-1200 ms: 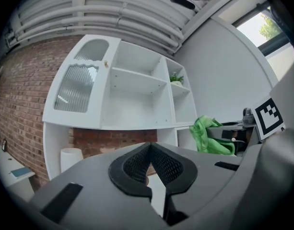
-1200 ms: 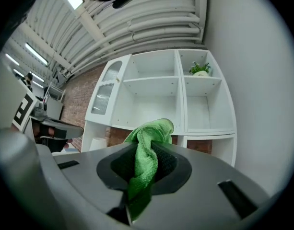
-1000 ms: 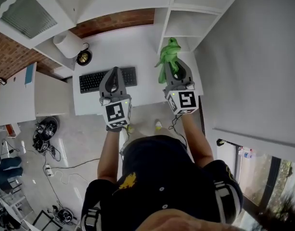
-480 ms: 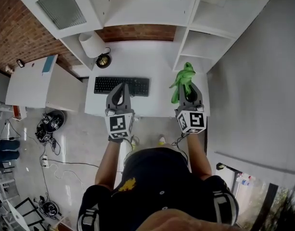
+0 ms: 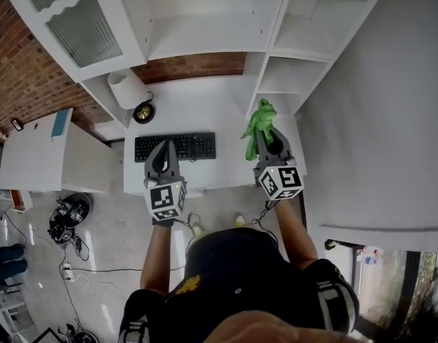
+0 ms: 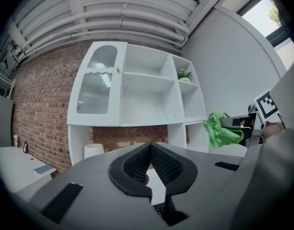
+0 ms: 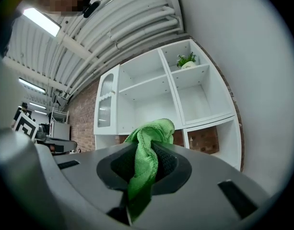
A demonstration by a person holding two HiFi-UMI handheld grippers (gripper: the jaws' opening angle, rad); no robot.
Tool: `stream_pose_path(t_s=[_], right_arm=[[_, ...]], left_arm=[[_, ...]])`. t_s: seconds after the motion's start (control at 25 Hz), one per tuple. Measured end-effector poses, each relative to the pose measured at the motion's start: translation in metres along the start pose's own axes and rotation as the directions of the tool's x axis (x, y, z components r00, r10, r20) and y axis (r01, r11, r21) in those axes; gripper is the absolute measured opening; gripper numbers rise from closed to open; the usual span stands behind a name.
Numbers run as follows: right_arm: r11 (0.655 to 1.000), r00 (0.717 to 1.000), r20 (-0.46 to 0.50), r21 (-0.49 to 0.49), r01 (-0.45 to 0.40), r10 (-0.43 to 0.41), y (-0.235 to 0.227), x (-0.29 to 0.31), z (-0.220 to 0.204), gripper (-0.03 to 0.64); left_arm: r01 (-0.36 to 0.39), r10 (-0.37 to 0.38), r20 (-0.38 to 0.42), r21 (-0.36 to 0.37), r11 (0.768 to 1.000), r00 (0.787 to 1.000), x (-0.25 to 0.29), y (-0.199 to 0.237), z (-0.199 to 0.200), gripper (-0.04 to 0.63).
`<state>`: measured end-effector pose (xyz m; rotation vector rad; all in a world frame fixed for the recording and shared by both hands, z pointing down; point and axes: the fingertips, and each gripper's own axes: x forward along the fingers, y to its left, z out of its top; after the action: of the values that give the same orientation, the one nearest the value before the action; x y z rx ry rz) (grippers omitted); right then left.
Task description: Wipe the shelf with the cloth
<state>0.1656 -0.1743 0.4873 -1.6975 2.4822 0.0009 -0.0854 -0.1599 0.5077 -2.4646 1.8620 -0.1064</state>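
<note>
My right tool (image 5: 267, 136) is clamped on the green cloth (image 5: 256, 122), which I hold above the bench (image 5: 211, 113), short of the white shelf (image 5: 204, 27). My left tool (image 5: 163, 152) has its jaws closed together on nothing.

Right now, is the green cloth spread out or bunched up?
Bunched up: the cloth is a crumpled wad clamped between the jaws of the right hand-held gripper.

— Where's room in the shelf (image 5: 204, 27)?
— Middle bays lie open. A glazed door (image 5: 83, 31) covers the left one; a plant (image 7: 186, 61) sits top right.
— The desk (image 5: 197, 102)?
— Keyboard (image 5: 175, 147) near; bare beyond it.
</note>
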Motion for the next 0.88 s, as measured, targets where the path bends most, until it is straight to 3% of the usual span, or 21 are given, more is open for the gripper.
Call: stream_pose_path(t_s=[0.2, 0.36, 0.72, 0.88], right_arm=[[1.0, 1.0, 0.005, -0.021, -0.006, 0.006, 0.008, 0.01, 0.008, 0.046], [0.999, 1.0, 0.012, 0.022, -0.027, 0.027, 0.015, 0.014, 0.01, 0.046], [0.999, 0.999, -0.013, -0.013, 0.032, -0.032, 0.0, 0.007, 0.006, 0.046], [0.992, 1.0, 0.007, -0.122, -0.026, 0.027, -0.001, 0.021, 0.025, 0.046]], left_arm=[[0.017, -0.016, 0.021, -0.03, 0.999, 1.0, 0.014, 0.001, 0.007, 0.018], [0.096, -0.095, 0.031, -0.011, 0.995, 0.995, 0.023, -0.026, 0.012, 0.018], [0.16, -0.16, 0.009, -0.006, 0.987, 0.987, 0.031, -0.036, 0.007, 0.018], [0.21, -0.212, 0.008, 0.095, 0.973, 0.977, 0.044, -0.048, 0.023, 0.018]])
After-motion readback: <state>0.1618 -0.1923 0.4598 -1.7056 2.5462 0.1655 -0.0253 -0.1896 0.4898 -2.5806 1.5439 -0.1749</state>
